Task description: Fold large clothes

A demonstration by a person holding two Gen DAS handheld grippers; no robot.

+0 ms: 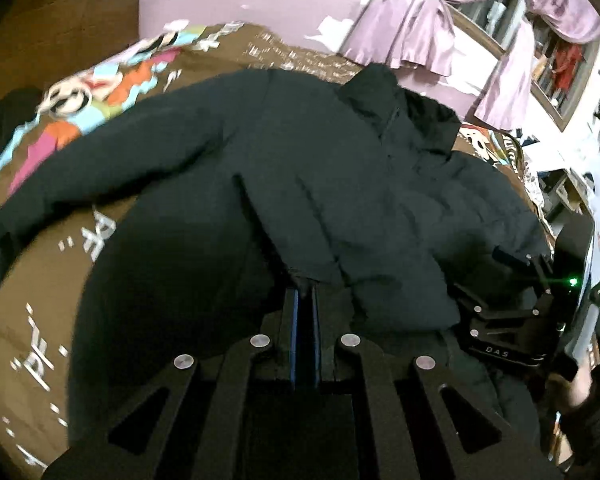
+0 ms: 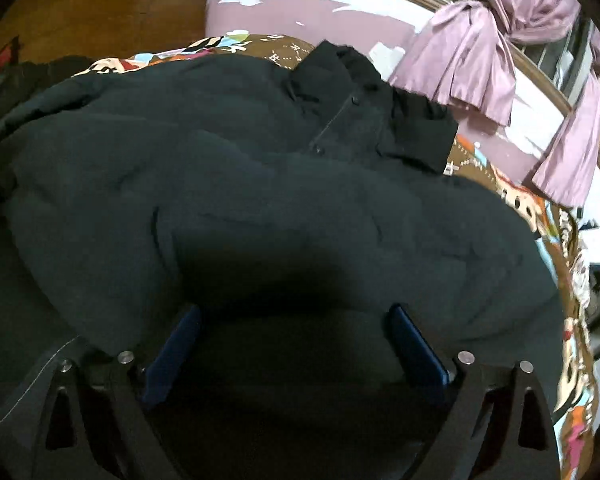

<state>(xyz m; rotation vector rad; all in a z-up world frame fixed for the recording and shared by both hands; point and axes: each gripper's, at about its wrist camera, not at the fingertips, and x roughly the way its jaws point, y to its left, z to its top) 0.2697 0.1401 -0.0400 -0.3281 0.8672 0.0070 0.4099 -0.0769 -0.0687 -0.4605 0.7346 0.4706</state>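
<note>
A large black padded jacket (image 1: 320,168) lies spread on the bed, collar (image 1: 384,96) toward the far wall, one sleeve (image 1: 100,168) stretched out to the left. My left gripper (image 1: 305,292) is shut on a fold of the jacket's lower part, the fabric pinched between the blue pads. The right gripper's body (image 1: 504,320) shows at the right of the left wrist view. In the right wrist view the jacket (image 2: 300,200) fills the frame, collar (image 2: 364,112) at the top. My right gripper (image 2: 296,320) is open, its blue pads (image 2: 416,348) wide apart just over the jacket's hem.
The bed has a brown bedspread (image 1: 32,312) with white lettering and colourful cartoon prints (image 1: 112,80). Purple curtains (image 1: 412,20) hang by a window at the far right. A wooden headboard (image 2: 100,8) stands at the far left. Cluttered items (image 1: 568,192) sit right of the bed.
</note>
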